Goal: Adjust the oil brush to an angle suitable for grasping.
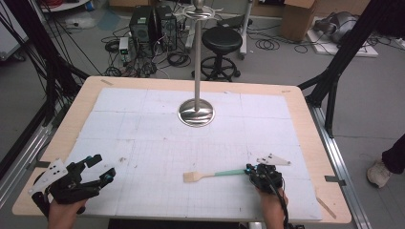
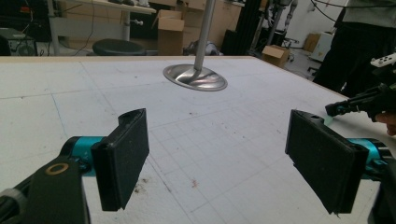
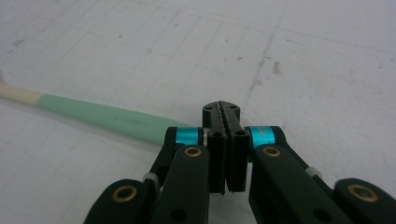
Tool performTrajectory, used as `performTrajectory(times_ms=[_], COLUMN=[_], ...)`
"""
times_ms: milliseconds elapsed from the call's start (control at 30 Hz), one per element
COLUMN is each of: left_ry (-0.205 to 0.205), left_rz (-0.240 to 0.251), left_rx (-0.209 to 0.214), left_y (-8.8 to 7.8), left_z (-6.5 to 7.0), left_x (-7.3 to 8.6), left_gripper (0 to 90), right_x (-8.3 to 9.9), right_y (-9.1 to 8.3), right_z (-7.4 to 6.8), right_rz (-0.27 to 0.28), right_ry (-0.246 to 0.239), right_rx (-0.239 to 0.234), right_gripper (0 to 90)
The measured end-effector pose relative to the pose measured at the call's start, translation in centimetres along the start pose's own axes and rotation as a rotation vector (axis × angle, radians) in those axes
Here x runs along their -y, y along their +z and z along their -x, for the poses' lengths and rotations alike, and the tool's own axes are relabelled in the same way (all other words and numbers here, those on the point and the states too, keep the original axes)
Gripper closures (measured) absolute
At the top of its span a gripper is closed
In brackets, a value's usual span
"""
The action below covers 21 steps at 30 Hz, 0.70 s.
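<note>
The right gripper (image 1: 253,171), jaws shut and empty, sat beside the spatula (image 1: 212,175); the left gripper (image 1: 101,168) hung open, lifting not yet begun.

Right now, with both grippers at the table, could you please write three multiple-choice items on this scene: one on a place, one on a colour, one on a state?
1. Where does the spatula lie on the white mat?
A. Against the base of the metal stand
B. At the person's side, its handle end beside the right gripper
C. Between the jaws of the left gripper

2. Which colour is the spatula's handle?
A. Red
B. Green
C. Black

3. How do the left gripper's jaws stand?
A. Wide apart, with nothing between them
B. Shut together
C. Closed on the spatula

Answers:
1 B, as the high view shows the handle end at the right gripper, far from the stand.
2 B, as the handle is pale green in the right gripper view.
3 A, as the left gripper view shows bare mat between the pads.
</note>
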<state>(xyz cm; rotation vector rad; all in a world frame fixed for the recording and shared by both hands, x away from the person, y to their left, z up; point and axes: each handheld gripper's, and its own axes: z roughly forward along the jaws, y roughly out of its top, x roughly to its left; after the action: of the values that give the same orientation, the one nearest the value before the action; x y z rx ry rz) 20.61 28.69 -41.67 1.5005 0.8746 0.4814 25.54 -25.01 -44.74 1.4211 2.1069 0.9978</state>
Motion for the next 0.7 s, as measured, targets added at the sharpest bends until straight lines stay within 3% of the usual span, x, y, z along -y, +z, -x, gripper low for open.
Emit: performTrajectory(times_ms=[700], left_ry=[0.001], left_rz=[-0.003], left_rx=[0.0], left_y=[0.0], left_z=[0.0], left_x=[0.0], left_gripper=[21.9], right_x=[-0.7], right_y=[1.0], right_z=[-4.1], right_rz=[-0.018], right_ry=[-0.043], right_rx=[-0.082], right_gripper=[89.1])
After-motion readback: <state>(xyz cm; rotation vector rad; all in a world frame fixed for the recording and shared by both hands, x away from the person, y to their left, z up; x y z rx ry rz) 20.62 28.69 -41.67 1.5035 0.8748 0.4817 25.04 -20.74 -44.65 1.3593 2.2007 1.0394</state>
